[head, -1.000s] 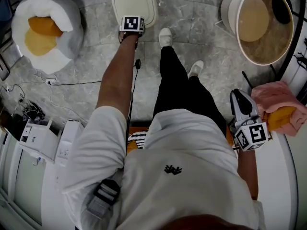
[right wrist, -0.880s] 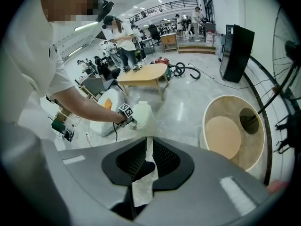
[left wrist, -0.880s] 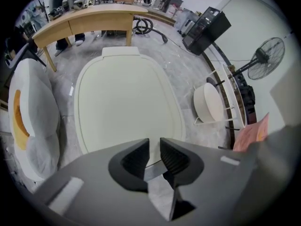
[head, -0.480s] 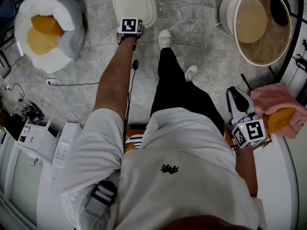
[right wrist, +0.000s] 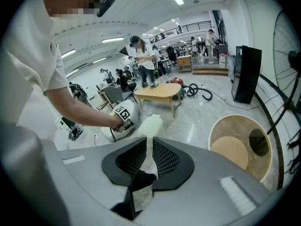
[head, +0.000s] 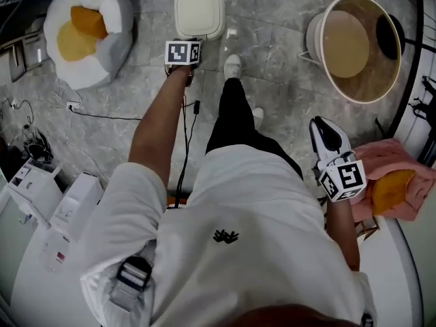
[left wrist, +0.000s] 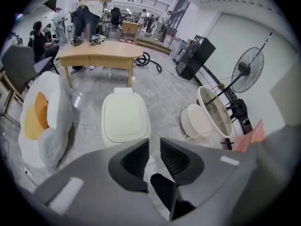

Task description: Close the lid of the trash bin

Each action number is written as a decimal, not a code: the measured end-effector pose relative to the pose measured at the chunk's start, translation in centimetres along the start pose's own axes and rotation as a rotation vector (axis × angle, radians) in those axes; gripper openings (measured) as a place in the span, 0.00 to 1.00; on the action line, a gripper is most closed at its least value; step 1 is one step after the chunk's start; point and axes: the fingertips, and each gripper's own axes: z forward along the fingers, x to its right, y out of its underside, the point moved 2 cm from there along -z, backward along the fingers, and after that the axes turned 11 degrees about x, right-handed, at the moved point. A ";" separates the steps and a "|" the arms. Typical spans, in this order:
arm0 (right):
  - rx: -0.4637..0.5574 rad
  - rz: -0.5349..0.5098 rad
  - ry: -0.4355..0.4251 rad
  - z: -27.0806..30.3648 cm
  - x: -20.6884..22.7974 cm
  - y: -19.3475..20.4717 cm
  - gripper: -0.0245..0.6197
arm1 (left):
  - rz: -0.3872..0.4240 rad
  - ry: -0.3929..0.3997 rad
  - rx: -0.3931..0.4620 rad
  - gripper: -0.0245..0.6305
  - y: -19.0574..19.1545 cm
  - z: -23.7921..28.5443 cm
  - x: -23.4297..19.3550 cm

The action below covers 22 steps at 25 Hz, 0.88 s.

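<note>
bin (head: 199, 12) | cream-white, rounded-rectangle, upright | on grey marble floor (head: 272, 46) | lid (left wrist: 124, 117): same cream-white, down flat over the rim, shut; small hinge tab at its far edge

The left arm (head: 160, 125) is stretched out forward, and the left tool (left wrist: 154, 144) is held empty with jaws slightly apart. The right arm (head: 342, 229) is kept bent at the side, with the right tool (right wrist: 149, 142) held forward, jaws almost together.

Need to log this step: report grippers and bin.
Left gripper empty, jaws slightly apart, by the trash bin. Right gripper empty, nearly shut. Lid down flat. Nothing blocking.
</note>
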 end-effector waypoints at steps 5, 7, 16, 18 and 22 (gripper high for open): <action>0.094 -0.065 -0.057 -4.6 -1.8 0.6 0.10 | 0.017 0.023 0.122 0.24 -0.1 -7.1 4.9; 0.128 -0.075 -0.071 -6.7 -2.2 1.2 0.10 | 0.044 0.065 0.171 0.24 0.1 -10.1 8.0; 0.236 -0.093 -0.112 -14.6 -3.7 4.3 0.10 | 0.141 0.234 0.327 0.23 5.4 -23.8 22.5; 0.254 -0.096 -0.126 -15.5 -4.5 4.7 0.10 | 0.156 0.271 0.365 0.23 6.2 -26.3 25.0; 0.277 -0.113 -0.163 -16.9 -6.3 5.2 0.09 | 0.212 0.297 0.442 0.20 7.2 -31.2 29.0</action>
